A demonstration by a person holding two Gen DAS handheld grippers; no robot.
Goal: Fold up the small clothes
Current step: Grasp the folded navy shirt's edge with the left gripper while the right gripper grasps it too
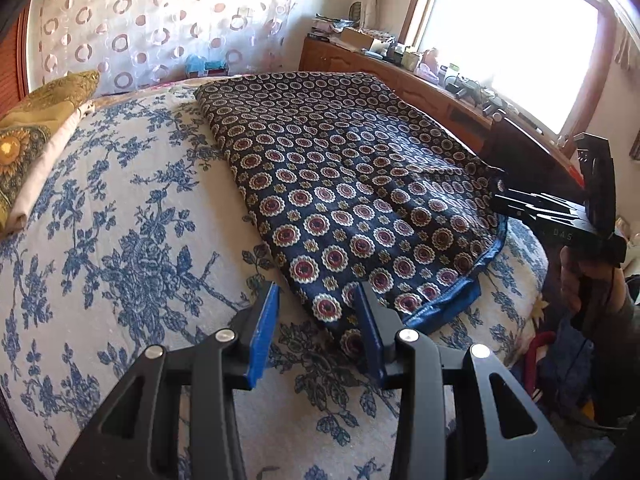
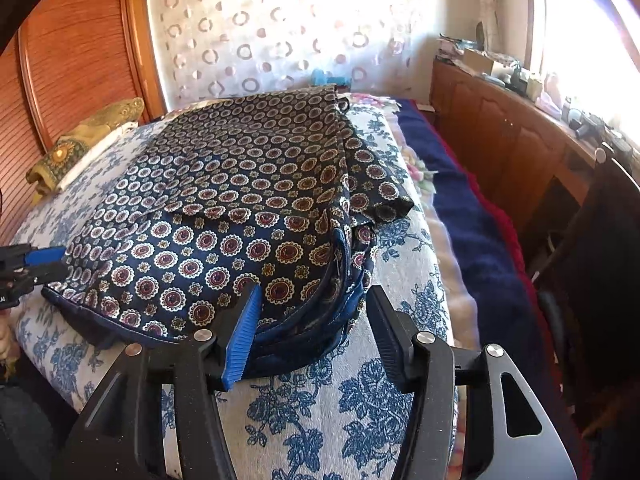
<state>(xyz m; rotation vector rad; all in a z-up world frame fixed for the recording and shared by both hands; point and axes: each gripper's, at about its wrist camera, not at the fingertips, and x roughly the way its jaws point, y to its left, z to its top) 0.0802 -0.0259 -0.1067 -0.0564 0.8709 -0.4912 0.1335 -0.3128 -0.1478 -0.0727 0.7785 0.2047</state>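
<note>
A dark navy garment (image 1: pixel 340 184) with red and cream medallions lies folded lengthwise on the bed; it also shows in the right wrist view (image 2: pixel 240 208). My left gripper (image 1: pixel 320 292) is open, its blue pads straddling the garment's near left corner, just above the fabric. It shows at the left edge of the right wrist view (image 2: pixel 56 260). My right gripper (image 2: pixel 312 296) is open over the garment's near right hem, where blue-edged layers stack up. It appears at the garment's right edge in the left wrist view (image 1: pixel 500 196).
The bed has a white cover with blue flowers (image 1: pixel 120 240). A yellow sunflower pillow (image 1: pixel 36 120) lies by the wooden headboard (image 2: pixel 72 60). A cluttered wooden cabinet (image 2: pixel 500 120) runs under the bright window. A dark blue blanket (image 2: pixel 460 200) hangs off the bed's right side.
</note>
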